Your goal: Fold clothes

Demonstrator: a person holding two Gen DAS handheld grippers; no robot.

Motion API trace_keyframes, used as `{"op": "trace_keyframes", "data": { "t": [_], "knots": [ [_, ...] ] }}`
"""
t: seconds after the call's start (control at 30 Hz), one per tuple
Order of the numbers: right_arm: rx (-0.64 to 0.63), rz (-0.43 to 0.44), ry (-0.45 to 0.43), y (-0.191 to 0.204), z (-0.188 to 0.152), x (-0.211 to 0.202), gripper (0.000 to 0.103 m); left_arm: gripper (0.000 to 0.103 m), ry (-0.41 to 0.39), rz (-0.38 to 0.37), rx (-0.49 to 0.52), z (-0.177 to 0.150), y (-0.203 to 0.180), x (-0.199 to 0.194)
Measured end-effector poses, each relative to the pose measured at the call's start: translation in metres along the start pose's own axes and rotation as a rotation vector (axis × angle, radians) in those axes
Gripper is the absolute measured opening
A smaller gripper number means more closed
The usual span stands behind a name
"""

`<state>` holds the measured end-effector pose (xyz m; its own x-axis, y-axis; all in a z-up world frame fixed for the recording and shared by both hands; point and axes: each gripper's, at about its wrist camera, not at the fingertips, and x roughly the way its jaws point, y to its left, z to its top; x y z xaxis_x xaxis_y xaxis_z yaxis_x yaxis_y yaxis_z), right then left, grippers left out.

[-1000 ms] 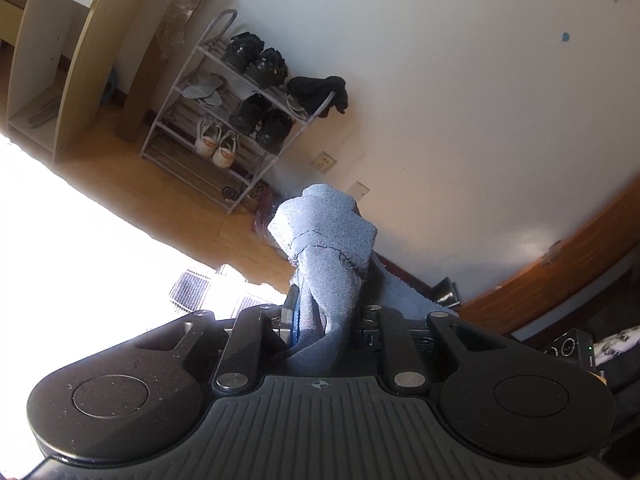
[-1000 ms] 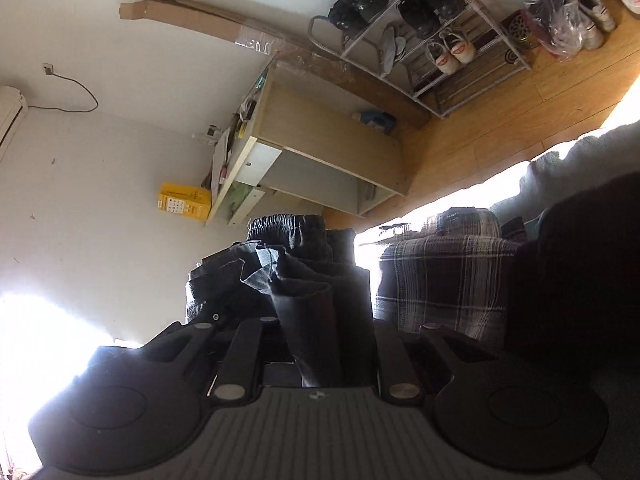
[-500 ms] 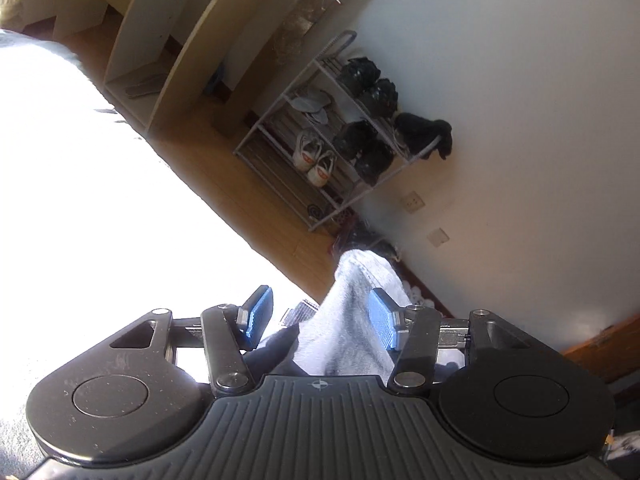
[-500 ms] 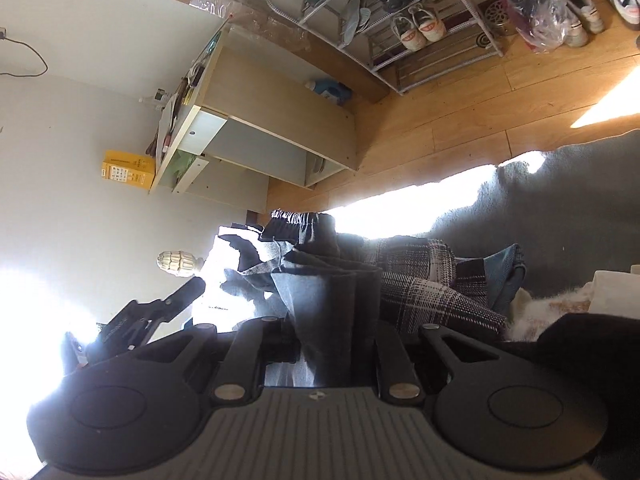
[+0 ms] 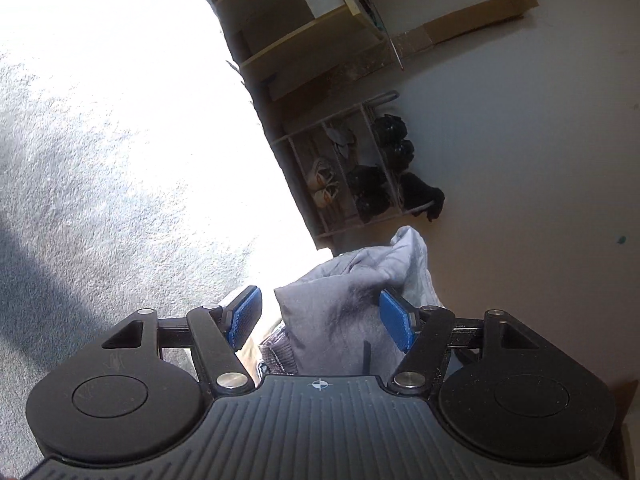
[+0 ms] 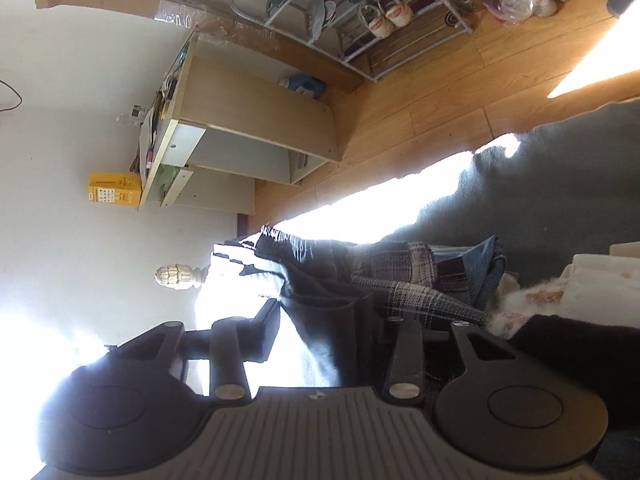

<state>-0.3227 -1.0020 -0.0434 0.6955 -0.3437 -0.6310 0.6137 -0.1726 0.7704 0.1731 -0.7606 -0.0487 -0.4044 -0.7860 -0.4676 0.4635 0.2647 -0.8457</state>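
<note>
Change since a second ago: both grippers have let go — the left pads, then clamped on the grey-blue cloth, now stand spread, and the right fingers, then pinching dark fabric, have parted too.
Left gripper [image 5: 320,316]: jaws wide apart, blue pads [image 5: 244,317] bare; nothing pinched.
Grey garment [image 5: 360,300]: bunched in a loose heap between the left fingers, leaning toward the right pad and touching it, clear of the left pad; its peak rises past the fingertips toward the far wall.
Grey carpet-like surface [image 5: 100,200]: fills the left of the left wrist view, partly washed out by sunlight.
Right gripper [image 6: 332,320]: jaws spread; the left finger stands free in glare, the right one is partly hidden behind cloth.
Dark garment [image 6: 332,320]: hangs in folds between the right fingers, closer to the right one — whether it touches that finger cannot be told.
Plaid cloth [image 6: 400,276]: lies just beyond the dark garment, with a blue denim piece [image 6: 484,268] beside it on the right.
Shoe rack [image 6: 360,12]: far side, against the wall, holding shoes.
Wooden desk [image 6: 248,120]: left of the shoe rack, on the plank floor.
</note>
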Motion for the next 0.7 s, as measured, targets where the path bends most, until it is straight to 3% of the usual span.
{"op": "trace_keyframes", "data": {
  "t": [0.13,0.27,0.4,0.47,0.53,0.6,0.7],
  "knots": [
    [-0.052,-0.039,-0.087,0.015,-0.01,-0.042,0.05,0.065,0.034,-0.008,-0.028,-0.005,0.005,0.007],
    [-0.364,-0.05,-0.038,0.066,-0.059,-0.073,0.051,0.065,0.068,-0.016,-0.055,-0.01,0.01,0.014],
    [-0.918,-0.18,0.085,0.126,-0.155,-0.061,0.051,0.065,0.09,-0.023,-0.075,-0.013,0.016,0.011],
    [-1.253,-0.281,0.112,0.14,-0.221,-0.044,0.051,0.064,0.089,-0.021,-0.075,-0.014,0.014,0.011],
    [-1.506,-0.337,0.144,0.139,-0.275,-0.027,0.05,0.062,0.088,-0.017,-0.074,-0.014,0.014,0.014],
    [-1.725,-0.407,0.159,0.131,-0.32,-0.01,0.048,0.057,0.09,-0.012,-0.08,-0.015,0.017,0.02],
    [-1.931,-0.523,0.12,0.112,-0.351,0.01,0.044,0.057,0.093,-0.015,-0.089,-0.016,0.018,0.024]
  ]
}}
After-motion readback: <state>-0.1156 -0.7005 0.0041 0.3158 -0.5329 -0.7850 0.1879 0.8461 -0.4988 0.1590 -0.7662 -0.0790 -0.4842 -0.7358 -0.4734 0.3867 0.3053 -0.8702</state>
